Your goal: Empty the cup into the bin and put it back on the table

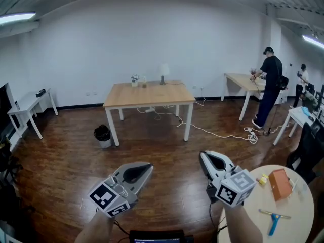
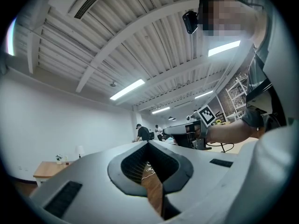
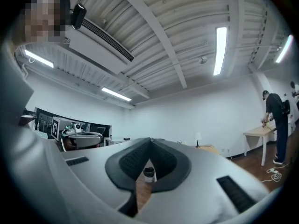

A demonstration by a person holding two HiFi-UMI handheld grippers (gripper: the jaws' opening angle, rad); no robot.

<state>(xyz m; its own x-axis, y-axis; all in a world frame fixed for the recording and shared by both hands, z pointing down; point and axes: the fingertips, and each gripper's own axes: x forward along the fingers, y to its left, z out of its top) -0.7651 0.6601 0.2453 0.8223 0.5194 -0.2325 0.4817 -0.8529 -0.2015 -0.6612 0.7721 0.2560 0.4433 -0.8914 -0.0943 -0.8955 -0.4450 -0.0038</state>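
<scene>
While the person held both tools low in front of the body, the left gripper [image 1: 149, 167] had its jaws pressed together with nothing between them, and its marker cube [image 1: 108, 198] sat just above the wrist. The right gripper [image 1: 203, 156] was closed in the same way and also empty, its own cube [image 1: 234, 188] facing the camera. In each gripper view the two grey jaws met at the tips, and only a narrow gap below them showed the room beyond.

Just beside the right forearm, a round pale table [image 1: 253, 221] carried an orange box [image 1: 280, 183], a blue-handled tool [image 1: 274, 220] and a small yellow item [image 1: 262, 179]. Dark wooden floor [image 1: 66, 171] ran out ahead of the grippers.

Farther off, the black-lined bin [image 1: 103, 135] stood on the floor just beside the front left leg of a wooden table [image 1: 152, 96], on the leg's outer side. Through the gap under the right gripper's jaws the same bin showed, small and upright. A white cable [image 1: 217, 134] trailed across the floor from under that table toward the right.

Near the table's far edge stood a small potted plant [image 1: 134, 78], and just beside it a small thing that looked like the cup [image 1: 144, 83], too small to be sure. A white-shaded lamp [image 1: 164, 72] stood further right on the same edge.

At the far right, a person in dark clothes [image 1: 268, 85] stood at another wooden table [image 1: 243, 81], with a second person [image 1: 302, 76] behind.
</scene>
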